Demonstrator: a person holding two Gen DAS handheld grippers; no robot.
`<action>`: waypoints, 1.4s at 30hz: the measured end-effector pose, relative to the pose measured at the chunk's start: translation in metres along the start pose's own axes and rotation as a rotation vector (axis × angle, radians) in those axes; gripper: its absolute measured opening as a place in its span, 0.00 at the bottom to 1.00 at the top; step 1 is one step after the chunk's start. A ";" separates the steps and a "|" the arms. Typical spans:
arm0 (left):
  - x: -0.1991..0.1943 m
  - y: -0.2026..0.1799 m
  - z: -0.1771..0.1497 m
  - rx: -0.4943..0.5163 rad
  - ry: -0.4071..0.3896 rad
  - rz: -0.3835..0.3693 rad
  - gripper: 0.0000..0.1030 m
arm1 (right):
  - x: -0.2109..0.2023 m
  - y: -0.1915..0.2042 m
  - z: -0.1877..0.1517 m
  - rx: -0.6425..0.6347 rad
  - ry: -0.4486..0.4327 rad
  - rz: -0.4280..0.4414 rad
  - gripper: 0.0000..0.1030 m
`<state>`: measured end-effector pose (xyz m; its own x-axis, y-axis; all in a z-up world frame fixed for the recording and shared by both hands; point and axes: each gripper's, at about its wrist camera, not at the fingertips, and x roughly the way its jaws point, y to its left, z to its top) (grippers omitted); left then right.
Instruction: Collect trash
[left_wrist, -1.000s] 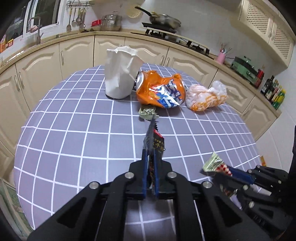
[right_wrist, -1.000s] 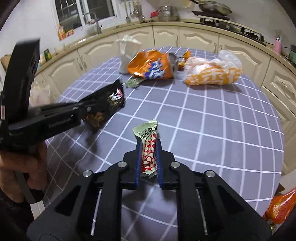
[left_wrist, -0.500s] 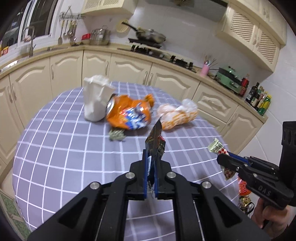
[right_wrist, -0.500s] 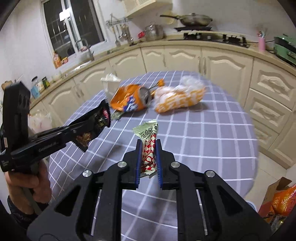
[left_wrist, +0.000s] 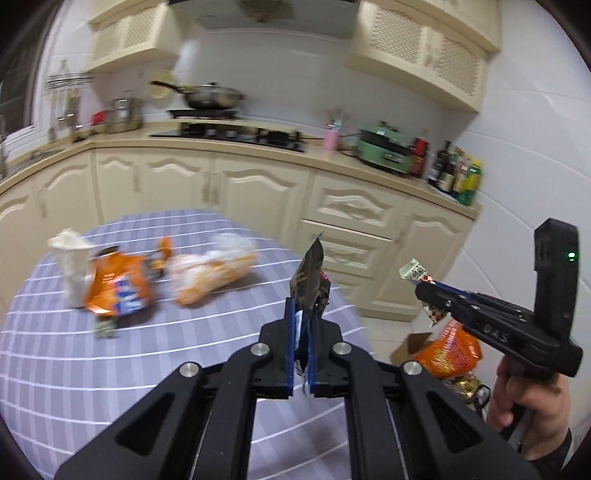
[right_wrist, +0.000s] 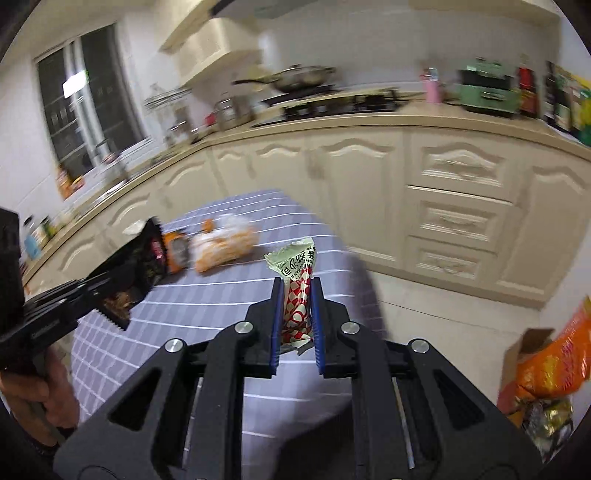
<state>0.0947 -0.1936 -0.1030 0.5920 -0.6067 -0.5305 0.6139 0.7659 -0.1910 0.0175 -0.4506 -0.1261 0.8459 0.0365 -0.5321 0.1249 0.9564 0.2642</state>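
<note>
Left claw (left_wrist: 300, 314) is clamped on a dark snack wrapper (left_wrist: 309, 275), held edge-on above the near rim of the checked tabletop (left_wrist: 184, 350). The film looks thin, light and floppy; a pinch low on the flat seam suits it. Right claw (right_wrist: 297, 306) is clamped on a red-and-white checked candy wrapper (right_wrist: 295, 280), pinched mid-body, crinkly and nearly weightless, and likely slippery. On the floor at far right sits a cardboard box (right_wrist: 526, 343) with orange packaging (right_wrist: 554, 365), probably the drop point.
</note>
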 end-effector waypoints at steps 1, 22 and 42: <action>0.005 -0.010 0.000 0.007 0.005 -0.021 0.05 | -0.005 -0.016 -0.002 0.023 -0.002 -0.025 0.14; 0.216 -0.208 -0.120 0.202 0.492 -0.275 0.05 | 0.005 -0.249 -0.137 0.477 0.231 -0.267 0.14; 0.242 -0.208 -0.119 0.232 0.484 -0.206 0.87 | 0.016 -0.280 -0.171 0.648 0.256 -0.302 0.94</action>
<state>0.0482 -0.4740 -0.2897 0.1750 -0.5299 -0.8298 0.8220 0.5426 -0.1731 -0.0926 -0.6686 -0.3460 0.5898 -0.0584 -0.8054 0.6786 0.5765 0.4552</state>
